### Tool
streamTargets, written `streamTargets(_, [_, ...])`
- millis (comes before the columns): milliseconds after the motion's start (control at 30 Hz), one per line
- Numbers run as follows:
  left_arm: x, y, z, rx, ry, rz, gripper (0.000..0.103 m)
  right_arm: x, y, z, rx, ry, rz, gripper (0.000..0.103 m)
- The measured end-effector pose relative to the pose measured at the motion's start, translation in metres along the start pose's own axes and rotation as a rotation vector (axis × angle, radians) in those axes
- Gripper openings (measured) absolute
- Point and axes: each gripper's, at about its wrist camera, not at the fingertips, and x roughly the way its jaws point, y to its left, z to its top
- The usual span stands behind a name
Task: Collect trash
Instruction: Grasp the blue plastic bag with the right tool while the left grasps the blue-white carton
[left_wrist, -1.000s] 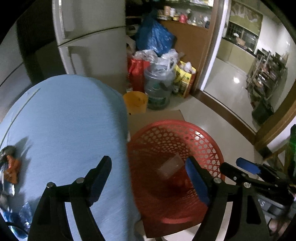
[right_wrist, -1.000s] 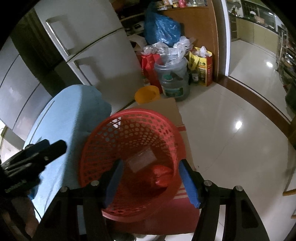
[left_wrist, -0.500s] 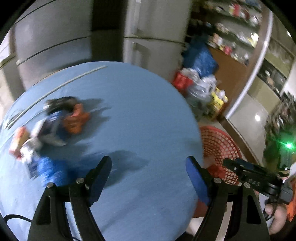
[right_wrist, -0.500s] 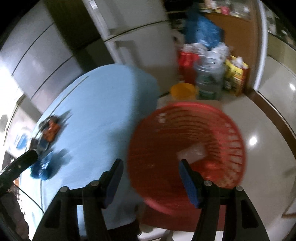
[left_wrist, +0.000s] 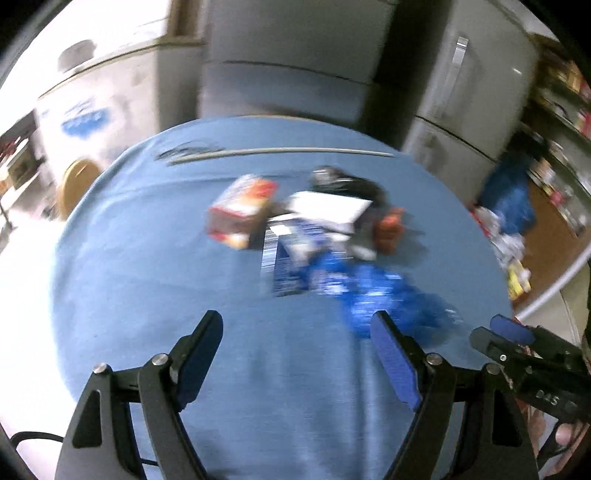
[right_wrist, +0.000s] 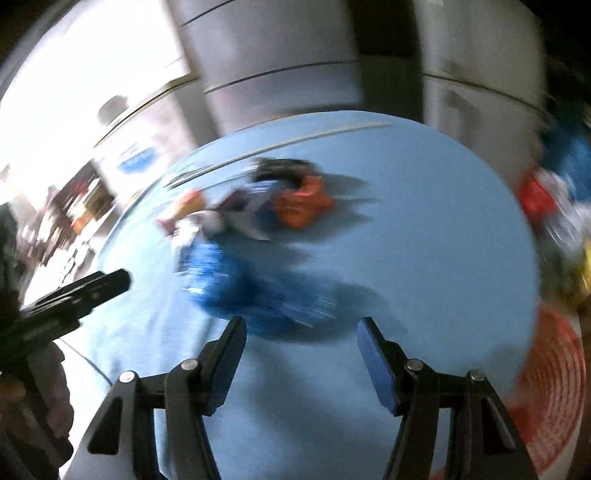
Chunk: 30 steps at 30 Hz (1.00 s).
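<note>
I have both tools over the round light-blue cloth-covered table (left_wrist: 147, 295), and nothing is held: my left gripper (left_wrist: 297, 354) stands wide apart and empty, my right gripper (right_wrist: 301, 349) likewise. The trash is unpicked, in one cluster mid-table. Through the blur I count one red-and-white carton (left_wrist: 242, 210), one flat white-and-blue package (left_wrist: 321, 218), one crumpled blue plastic wrapper (left_wrist: 384, 295), one orange wrapper (left_wrist: 389, 229) and one black item (left_wrist: 347, 182). The red perforated plastic basket (right_wrist: 554, 387) sits beyond the table's right edge; I cannot see inside it. I judge most collecting remains.
</note>
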Motion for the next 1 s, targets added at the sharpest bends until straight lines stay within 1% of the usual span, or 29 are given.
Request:
streamTargets(100, [0.002,0.024,-0.001,-0.050,0.002,0.027,0.082,0.020,0.031,0.016,-0.082,0.021,0.031,0.066])
streamTargets(167, [0.002,0.035,-0.004,-0.065,0.003,0.034,0.082,0.035,0.048,0.026,-0.130,0.032,0.044,0.066])
streamTargets(233, [0.003,0.041,-0.005,-0.074,0.006,0.038,0.082,0.048,0.056,0.031,-0.156,0.046,0.037,0.066])
streamTargets(267, [0.005,0.042,-0.005,-0.077,0.008,0.036,0.082,0.061,0.059,0.033,-0.169,0.072,0.036,0.066])
streamTargets(333, [0.004,0.040,-0.006,-0.076,0.012,0.037,0.082,0.082,0.060,0.030,-0.190,0.099,-0.005,0.067])
streamTargets(367, [0.006,0.039,-0.005,-0.072,0.012,0.036,0.082,0.094,0.058,0.027,-0.186,0.129,-0.009,0.067])
streamTargets(400, [0.007,0.036,-0.002,-0.068,0.013,0.038,0.082,0.099,0.057,0.025,-0.179,0.140,-0.007,0.067])
streamTargets(467, [0.011,0.031,0.002,-0.059,0.014,0.036,0.082,0.095,0.055,0.022,-0.167,0.115,0.003,0.061])
streamTargets(533, [0.014,0.027,0.007,-0.051,0.016,0.038,0.082,0.087,0.049,0.020,-0.133,0.095,0.022,0.059])
streamTargets(700, [0.028,0.008,0.020,-0.017,0.023,0.019,0.082,0.063,0.025,0.009,-0.036,0.049,0.026,0.059])
streamTargets(833, [0.046,-0.015,0.031,0.017,0.033,0.005,0.082,0.045,0.007,-0.008,0.013,0.043,0.023,0.059])
streamTargets(900, [0.057,-0.029,0.036,0.052,0.044,-0.004,0.082,0.038,-0.002,-0.015,0.036,0.044,0.023,0.059])
streamTargets(1000, [0.073,-0.044,0.041,0.109,0.045,0.031,0.082,0.028,-0.013,-0.018,0.064,0.038,0.025,0.059])
